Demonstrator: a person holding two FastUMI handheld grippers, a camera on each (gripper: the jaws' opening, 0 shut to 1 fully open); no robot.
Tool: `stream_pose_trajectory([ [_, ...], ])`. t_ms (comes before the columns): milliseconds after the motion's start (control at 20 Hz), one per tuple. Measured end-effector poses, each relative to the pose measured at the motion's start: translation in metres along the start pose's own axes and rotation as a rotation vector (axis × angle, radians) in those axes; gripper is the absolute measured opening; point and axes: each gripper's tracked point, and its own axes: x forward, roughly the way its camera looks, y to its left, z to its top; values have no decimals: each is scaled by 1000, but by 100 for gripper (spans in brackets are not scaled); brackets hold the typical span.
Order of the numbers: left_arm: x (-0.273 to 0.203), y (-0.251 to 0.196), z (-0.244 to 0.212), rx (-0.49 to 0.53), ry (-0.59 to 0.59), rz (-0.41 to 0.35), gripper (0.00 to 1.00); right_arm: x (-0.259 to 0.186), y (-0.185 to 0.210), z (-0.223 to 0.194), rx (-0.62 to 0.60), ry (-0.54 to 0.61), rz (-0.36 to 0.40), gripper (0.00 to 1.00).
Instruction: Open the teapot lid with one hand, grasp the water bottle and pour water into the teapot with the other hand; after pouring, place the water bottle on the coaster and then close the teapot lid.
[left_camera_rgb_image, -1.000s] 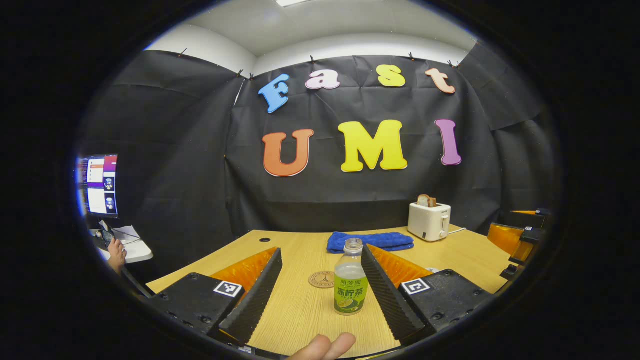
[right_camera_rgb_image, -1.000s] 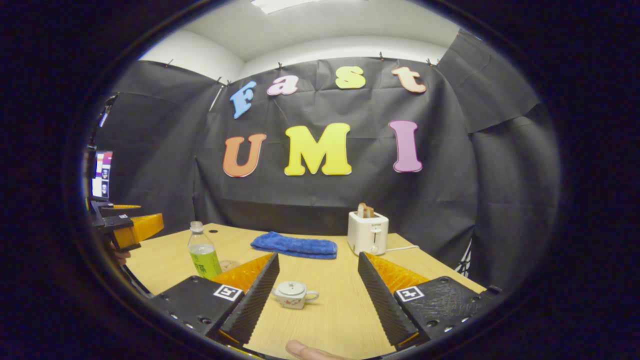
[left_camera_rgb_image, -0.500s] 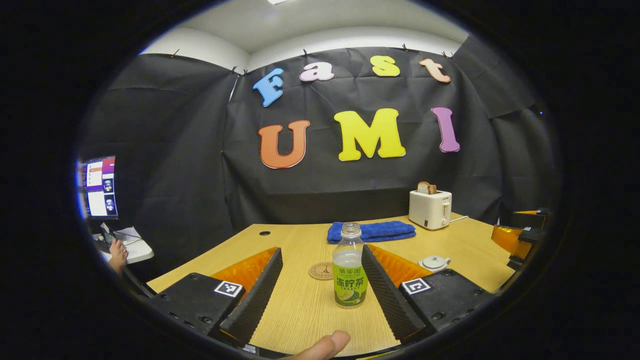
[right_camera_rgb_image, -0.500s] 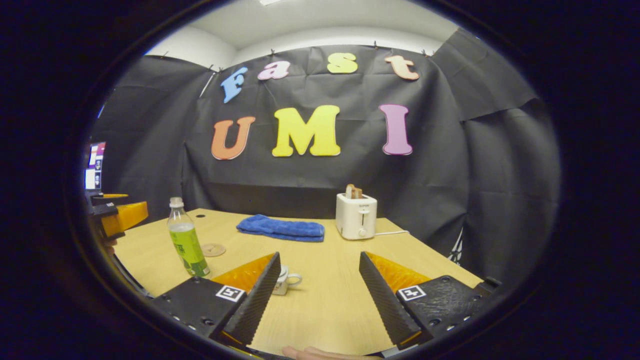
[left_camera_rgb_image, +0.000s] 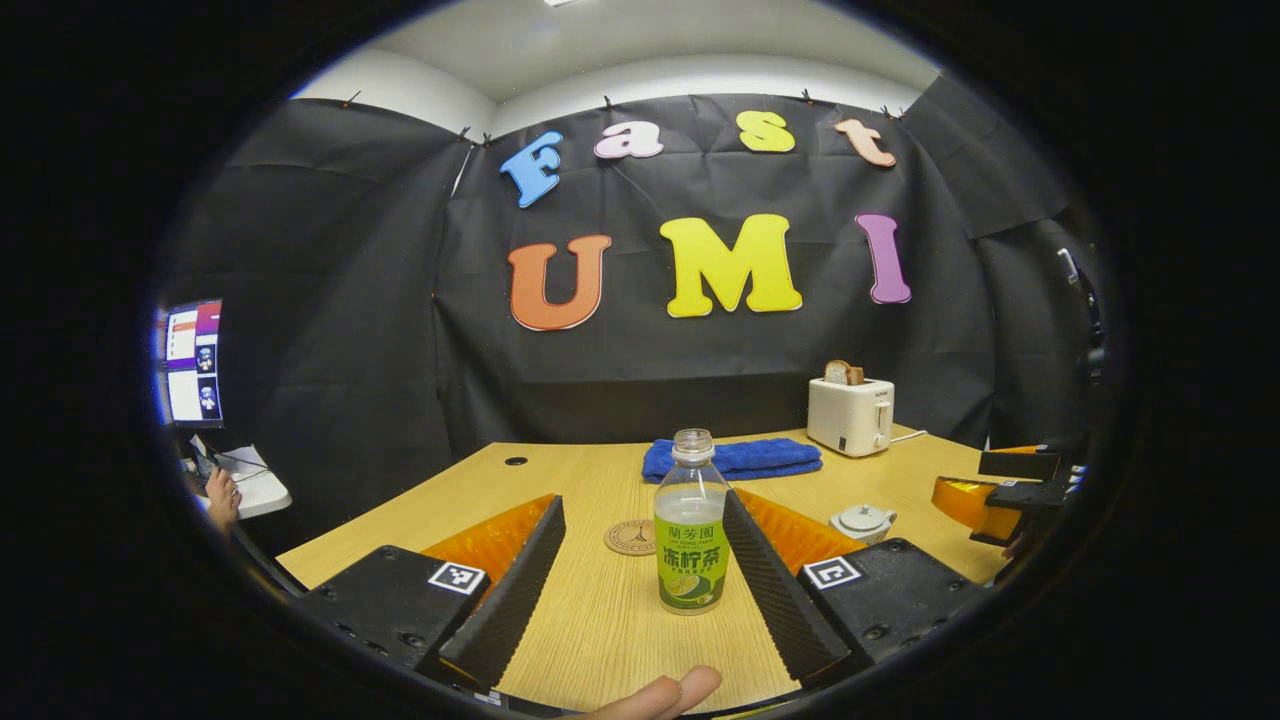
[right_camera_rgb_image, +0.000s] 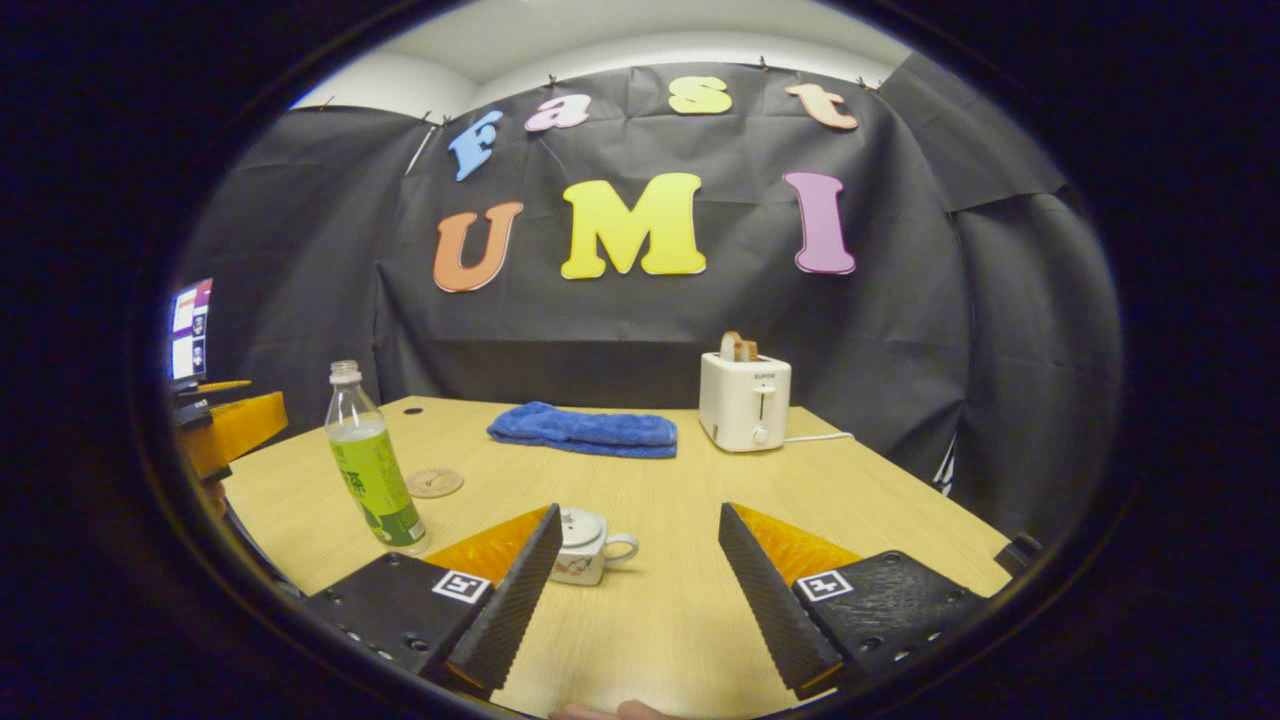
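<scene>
Left gripper (left_camera_rgb_image: 640, 590) spread wide; uncapped water bottle (left_camera_rgb_image: 691, 525) upright on table (left_camera_rgb_image: 600, 620) between its fingers, ungrasped. Right gripper (right_camera_rgb_image: 635, 590) also released; lidded teapot (right_camera_rgb_image: 585, 545) beside its left finger. Coaster (left_camera_rgb_image: 632, 537) behind bottle.

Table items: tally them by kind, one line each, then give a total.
Bottle: 1
Teapot: 1
Coaster: 1
Towel: 1
Toaster: 1
Total: 5
</scene>
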Motion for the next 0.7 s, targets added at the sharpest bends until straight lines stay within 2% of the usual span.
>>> stream_pose_trajectory([
  [200, 5, 0, -9, 1, 10, -2, 96, 27, 23, -13, -21, 41, 27, 95],
  [450, 13, 12, -12, -11, 2, 16, 99, 57, 44, -20, -37, 60, 46, 95],
  [600, 18, 20, -14, -36, 6, 35, 99, 73, 52, -22, -39, 66, 47, 90],
  [700, 19, 31, -14, -18, -9, 76, 99, 76, 56, -25, -38, 67, 45, 76],
])
